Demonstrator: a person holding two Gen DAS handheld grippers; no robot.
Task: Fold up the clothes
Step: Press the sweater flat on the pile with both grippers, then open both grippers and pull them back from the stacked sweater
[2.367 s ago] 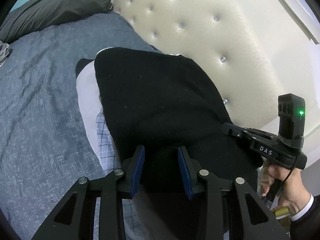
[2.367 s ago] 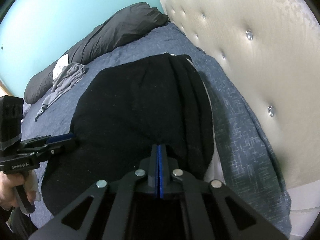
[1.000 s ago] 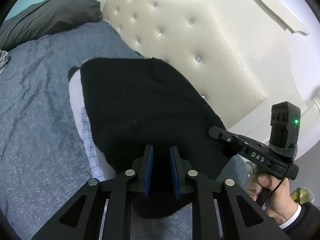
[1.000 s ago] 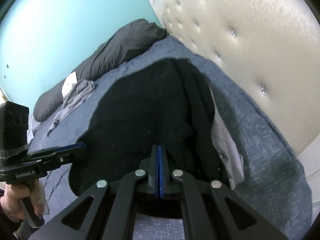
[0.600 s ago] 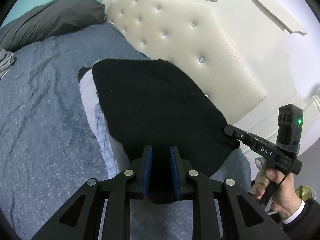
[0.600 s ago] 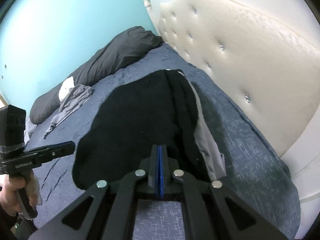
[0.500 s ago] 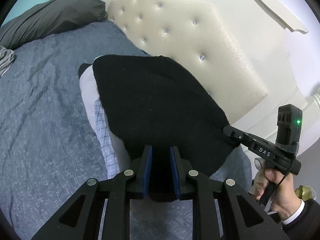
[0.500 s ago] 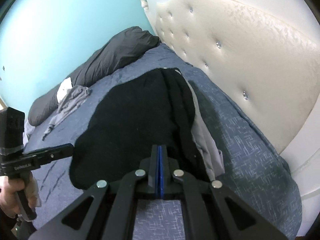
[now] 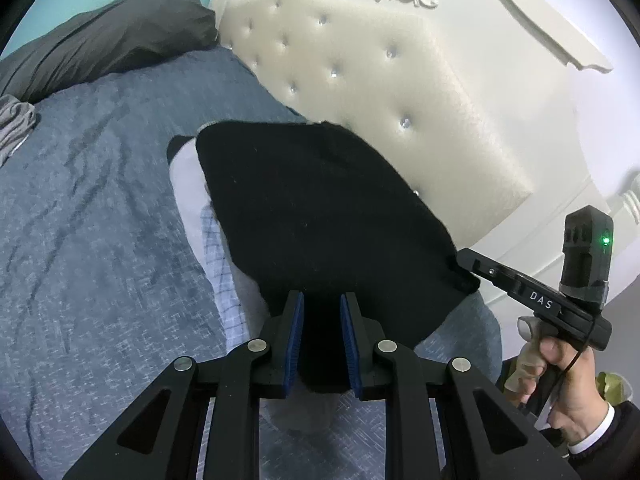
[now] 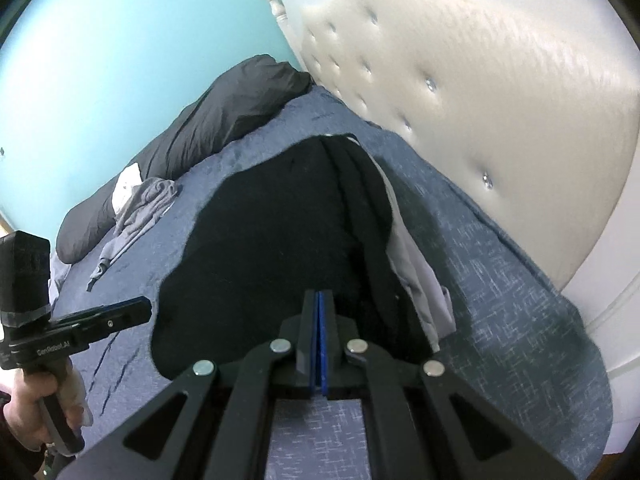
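A black knit garment [image 9: 320, 216] lies on a stack of folded clothes on the blue bed; it also shows in the right wrist view [image 10: 272, 240]. My left gripper [image 9: 320, 308] has its jaws partly closed on the garment's near edge, with cloth bunched between the blue pads. My right gripper [image 10: 319, 304] is shut on the garment's other near corner; it also appears at the right of the left wrist view [image 9: 472, 260]. The left gripper shows in the right wrist view [image 10: 140, 306]. A white and a checked garment [image 9: 216, 240] lie under the black one.
A cream tufted headboard [image 9: 380, 80] runs along the right side of the bed. A dark pillow [image 10: 224, 116] lies at the far end by the turquoise wall. A crumpled grey garment [image 10: 140, 208] lies on the blue bedspread [image 9: 80, 220] beside it.
Both grippers have pulled back and up with the black garment's near edge. The left jaws have narrowed on the cloth since 2.4 s ago.
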